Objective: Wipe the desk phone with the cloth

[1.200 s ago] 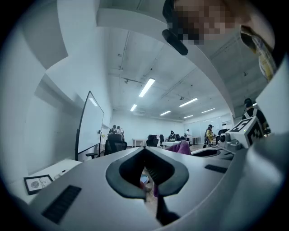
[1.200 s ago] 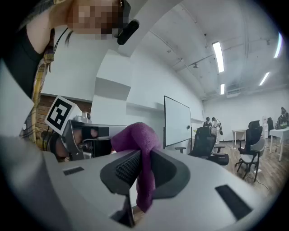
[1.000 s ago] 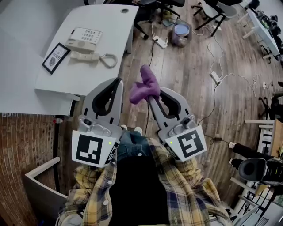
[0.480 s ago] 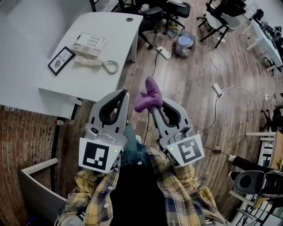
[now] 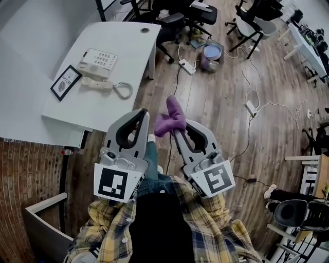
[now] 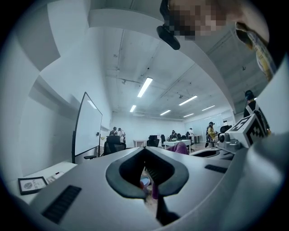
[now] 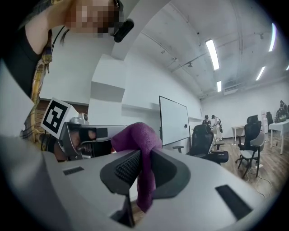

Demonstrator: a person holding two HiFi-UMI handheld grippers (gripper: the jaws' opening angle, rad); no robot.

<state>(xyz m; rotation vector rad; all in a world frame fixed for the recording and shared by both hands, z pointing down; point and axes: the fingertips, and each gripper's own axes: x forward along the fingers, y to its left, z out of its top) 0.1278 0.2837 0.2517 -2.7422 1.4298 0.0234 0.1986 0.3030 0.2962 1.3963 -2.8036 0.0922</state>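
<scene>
A beige desk phone (image 5: 97, 62) sits on the white desk (image 5: 97, 105) at the upper left of the head view, its handset (image 5: 96, 83) lying off the cradle beside it on a coiled cord. My right gripper (image 5: 175, 129) is shut on a purple cloth (image 5: 170, 117), which bunches above its jaws and hangs down between them (image 7: 143, 168). My left gripper (image 5: 142, 114) is shut and holds nothing (image 6: 145, 151). Both grippers are held over the wooden floor, well short of the desk.
A framed black card (image 5: 65, 82) lies left of the phone. Beyond the desk are office chairs (image 5: 180, 15), a lilac bin (image 5: 211, 53), power strips (image 5: 186, 66) and trailing cables. A brick wall strip (image 5: 31, 174) runs below the desk.
The view has shifted and the desk and phone sit a little differently in frame. Both grippers keep the same pose, the cloth still clamped in the right one.
</scene>
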